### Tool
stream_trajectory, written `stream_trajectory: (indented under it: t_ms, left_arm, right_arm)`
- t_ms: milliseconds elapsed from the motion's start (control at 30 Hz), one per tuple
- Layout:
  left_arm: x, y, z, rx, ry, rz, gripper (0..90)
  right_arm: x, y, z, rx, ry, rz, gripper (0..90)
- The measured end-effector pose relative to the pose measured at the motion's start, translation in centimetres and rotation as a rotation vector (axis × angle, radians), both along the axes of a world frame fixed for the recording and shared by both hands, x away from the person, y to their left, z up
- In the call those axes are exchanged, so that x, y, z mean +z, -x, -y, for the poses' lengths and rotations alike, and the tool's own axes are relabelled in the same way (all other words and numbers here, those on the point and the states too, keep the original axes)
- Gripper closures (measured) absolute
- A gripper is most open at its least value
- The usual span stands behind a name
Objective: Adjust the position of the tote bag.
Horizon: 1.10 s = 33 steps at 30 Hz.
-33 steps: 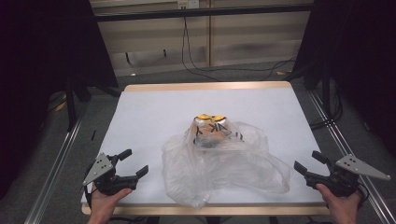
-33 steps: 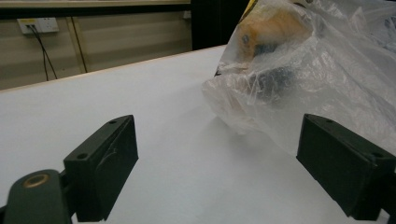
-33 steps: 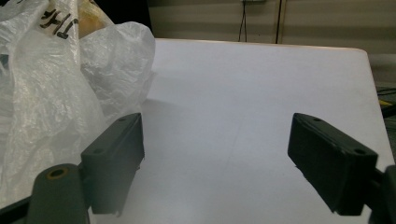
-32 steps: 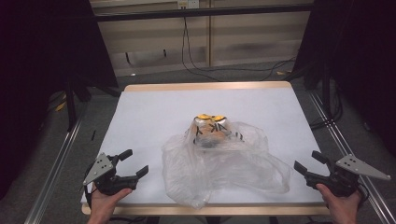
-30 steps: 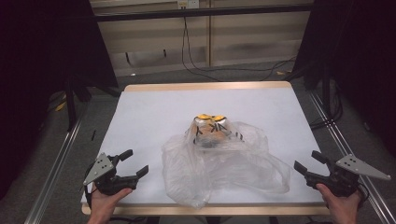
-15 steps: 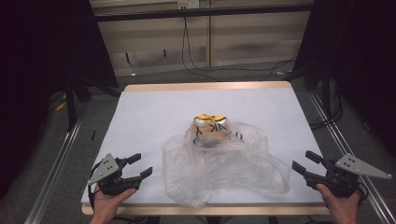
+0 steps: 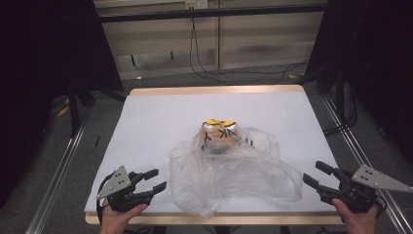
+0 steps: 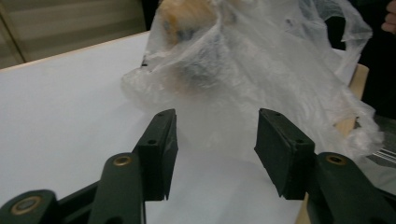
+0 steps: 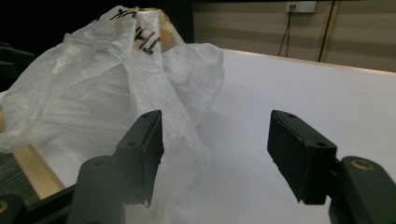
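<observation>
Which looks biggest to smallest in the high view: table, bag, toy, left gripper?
1. Table
2. Bag
3. Left gripper and toy: about alike, and the bag covers part of the toy, so no ranking.

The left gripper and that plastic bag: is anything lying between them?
Nothing: in the high view only bare white table separates the left gripper from the plastic bag. Its jaws stand open, short of the bag's edge.

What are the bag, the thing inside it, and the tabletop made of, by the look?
Bag: thin translucent plastic film, crinkled and slightly glossy, with black lettering.
Thing inside: orange and yellow with dark marks, blurred through the film; possibly plush, cannot tell.
Tabletop: matte white sheet, probably laminate or paper, on a light wood-look board showing at the edges.
</observation>
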State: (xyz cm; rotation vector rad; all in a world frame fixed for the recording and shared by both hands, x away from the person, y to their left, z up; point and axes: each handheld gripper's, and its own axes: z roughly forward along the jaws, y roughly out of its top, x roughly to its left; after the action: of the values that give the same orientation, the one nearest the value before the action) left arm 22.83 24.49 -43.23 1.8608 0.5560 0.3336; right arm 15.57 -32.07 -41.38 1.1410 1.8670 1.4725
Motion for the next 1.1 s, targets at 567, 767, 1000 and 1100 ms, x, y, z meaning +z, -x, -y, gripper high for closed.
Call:
stream_trajectory:
  t_ms: [567,767,1000,1100]
  left_arm:
    - [1.0,2.3,6.4,-0.235,-0.021,0.01,50.6]
    - [0.3,2.6,9.0,-0.332,-0.074,-0.012,55.7]
    - [-1.5,2.9,11.1,-0.409,-0.141,-0.063,55.9]
    - [-2.3,2.6,11.8,-0.451,-0.204,-0.059,59.1]
  right_arm:
    - [-1.1,-0.6,-2.0,0.112,0.046,-0.083,26.7]
    - [-1.5,-0.8,-2.5,0.135,0.059,-0.104,26.8]
    - [-2.0,-1.1,-2.8,0.154,0.079,-0.128,31.9]
    - [-2.3,-1.4,-2.9,0.162,0.091,-0.145,35.4]
